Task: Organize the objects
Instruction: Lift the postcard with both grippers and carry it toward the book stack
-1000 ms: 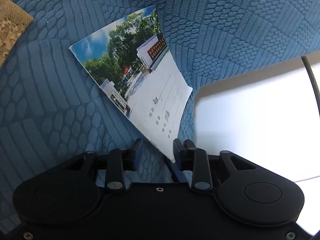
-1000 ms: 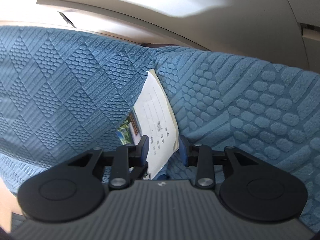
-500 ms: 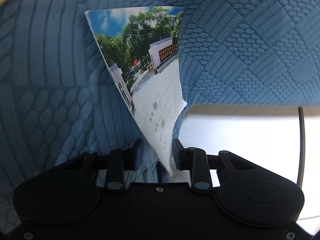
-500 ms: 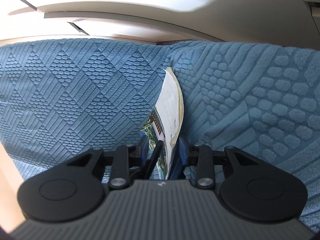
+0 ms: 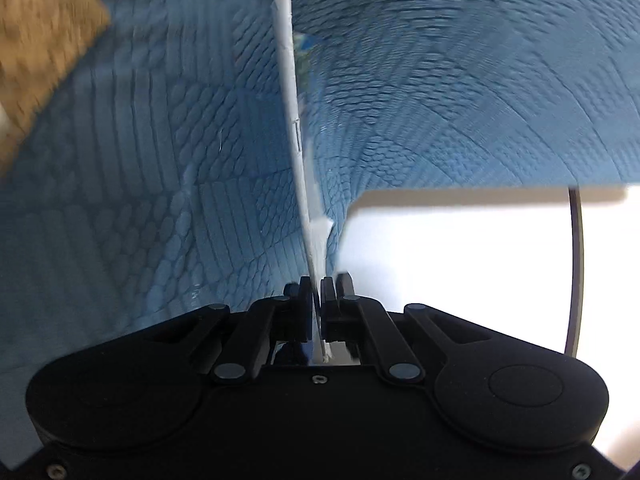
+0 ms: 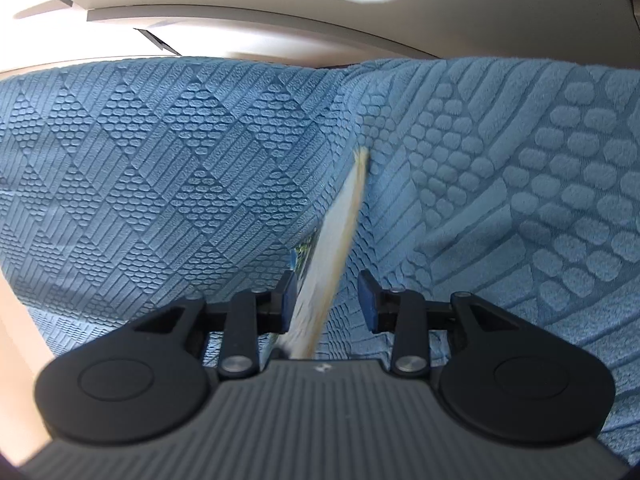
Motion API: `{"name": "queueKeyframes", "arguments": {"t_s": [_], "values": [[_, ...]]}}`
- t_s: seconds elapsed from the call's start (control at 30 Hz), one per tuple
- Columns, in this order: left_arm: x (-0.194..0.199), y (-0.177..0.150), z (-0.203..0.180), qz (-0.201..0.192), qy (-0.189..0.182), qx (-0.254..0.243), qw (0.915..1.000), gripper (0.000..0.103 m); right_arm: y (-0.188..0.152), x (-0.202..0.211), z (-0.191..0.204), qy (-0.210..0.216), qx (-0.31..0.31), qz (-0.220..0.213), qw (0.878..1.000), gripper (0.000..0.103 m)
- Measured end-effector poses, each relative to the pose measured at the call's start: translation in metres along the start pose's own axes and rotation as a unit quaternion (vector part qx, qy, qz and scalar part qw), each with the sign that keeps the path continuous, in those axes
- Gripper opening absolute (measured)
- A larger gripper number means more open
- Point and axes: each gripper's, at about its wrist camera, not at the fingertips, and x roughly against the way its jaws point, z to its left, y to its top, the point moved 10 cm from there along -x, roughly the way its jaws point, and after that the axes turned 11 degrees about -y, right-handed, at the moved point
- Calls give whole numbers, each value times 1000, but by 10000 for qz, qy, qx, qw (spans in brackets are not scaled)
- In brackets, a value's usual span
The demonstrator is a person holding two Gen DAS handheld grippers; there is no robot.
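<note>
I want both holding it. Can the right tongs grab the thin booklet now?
Probably yes. The booklet already stands edge-on between the open right tongs, nothing blocking; closing should catch it. The left tongs already pinch its other end.

This looks like a home, most likely a living room. Almost all of both views is filled by a blue textured cover [image 6: 168, 184] with a pressed pattern of diamonds, stripes and small ovals, the kind that is spread over a sofa. In the right wrist view it rises like a backrest and shows a fold [image 6: 352, 92] where two cushioned parts meet. Above it runs a pale curved ledge [image 6: 248, 20], bright with daylight. In the left wrist view a brown patterned cushion or fabric [image 5: 40, 40] lies at the upper left corner, and a bright white floor area [image 5: 460, 264] begins at the edge of the cover.
</note>
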Motion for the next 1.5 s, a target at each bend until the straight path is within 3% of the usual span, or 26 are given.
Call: {"name": "queueKeyframes", "arguments": {"t_s": [0.2,0.43,0.53,0.63,0.7,0.93,1.13,1.33,1.5], "values": [[34,-5,-11,234,167,-293,9992,2,-1,-2,-1,-328,384,-223,9985,36],[68,-19,-11,346,392,-565,9970,2,-12,-11,-9,-454,587,17,9972,34],[77,-24,-9,320,567,-739,9951,3,-20,-15,-8,-444,655,148,9968,18],[84,-27,-4,291,722,-765,9940,4,-28,-14,-4,-537,950,163,9939,9],[92,-27,-1,245,909,-820,9922,4,-34,-11,-1,-805,1412,19,9867,6],[112,-34,-8,289,1248,-1222,9842,4,-57,18,11,-779,2108,-332,9739,4],[143,-48,-23,310,1273,-1612,9782,4,-78,77,49,-575,2656,-841,9587,4],[168,-55,-39,314,1015,-1699,9797,4,-102,116,80,-506,3140,-1162,9409,4],[194,-58,-65,219,811,-1866,9788,4,-117,141,106,-338,3203,-1273,9381,4]]}}
